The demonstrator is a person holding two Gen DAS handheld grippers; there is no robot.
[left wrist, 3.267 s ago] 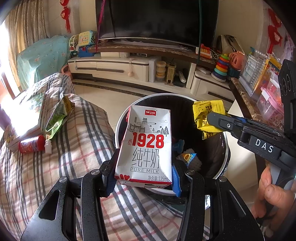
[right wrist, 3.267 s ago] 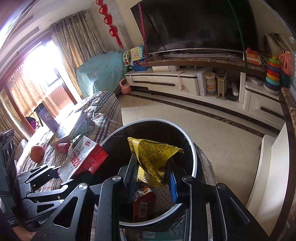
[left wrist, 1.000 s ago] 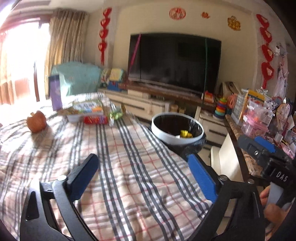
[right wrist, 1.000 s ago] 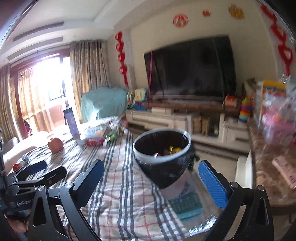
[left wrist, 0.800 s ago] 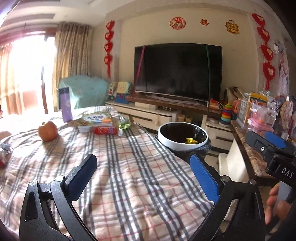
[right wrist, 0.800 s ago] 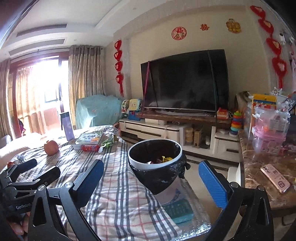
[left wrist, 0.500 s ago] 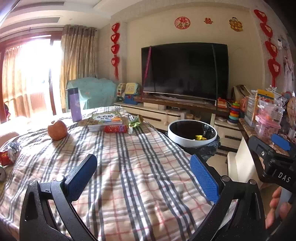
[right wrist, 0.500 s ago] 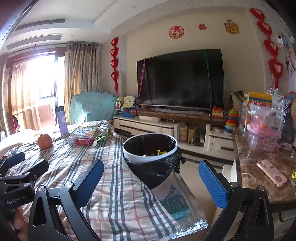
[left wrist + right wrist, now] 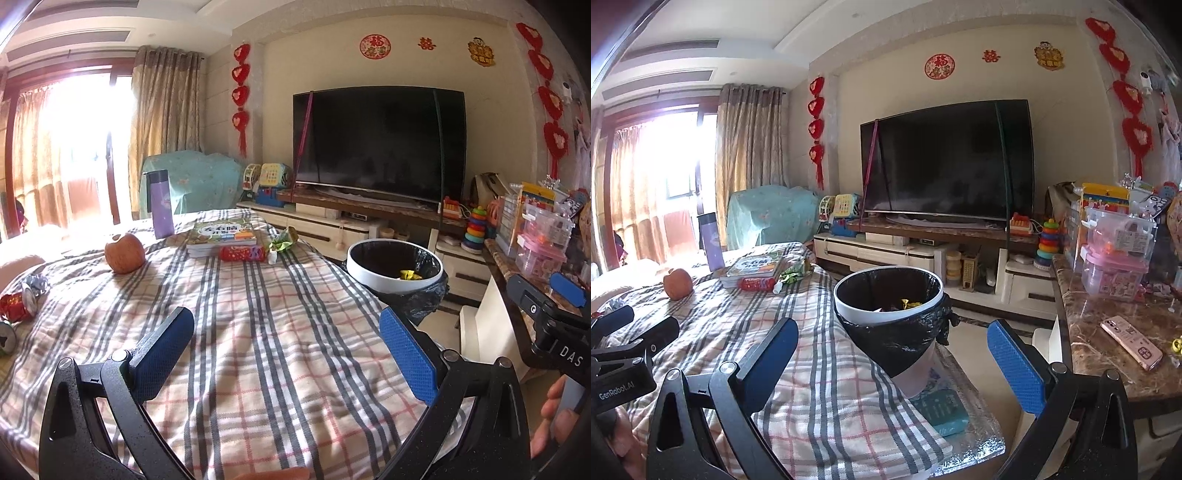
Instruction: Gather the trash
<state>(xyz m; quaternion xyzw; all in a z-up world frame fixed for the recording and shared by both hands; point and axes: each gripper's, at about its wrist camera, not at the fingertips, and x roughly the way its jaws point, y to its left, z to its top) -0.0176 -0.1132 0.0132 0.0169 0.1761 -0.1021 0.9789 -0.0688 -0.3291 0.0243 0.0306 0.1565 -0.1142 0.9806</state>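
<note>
A white trash bin (image 9: 394,262) with a black liner stands at the table's right edge, with a yellow wrapper (image 9: 408,274) inside; it also shows in the right wrist view (image 9: 888,299). My left gripper (image 9: 284,350) is open and empty, low over the plaid tablecloth (image 9: 266,332), well back from the bin. My right gripper (image 9: 890,363) is open and empty, in front of the bin. A red tube (image 9: 242,253), a green wrapper (image 9: 282,242) and crumpled red foil (image 9: 16,302) lie on the table.
An apple (image 9: 123,253), a purple flask (image 9: 161,203) and books (image 9: 221,236) sit at the far side. A marble counter (image 9: 1115,354) with a pink phone (image 9: 1130,341) and plastic boxes stands at right. A TV and its cabinet are behind.
Both grippers let go of the milk carton and the yellow wrapper into the bin, opened wide, then drew back and up from the bin. In the last half second they moved back slightly more.
</note>
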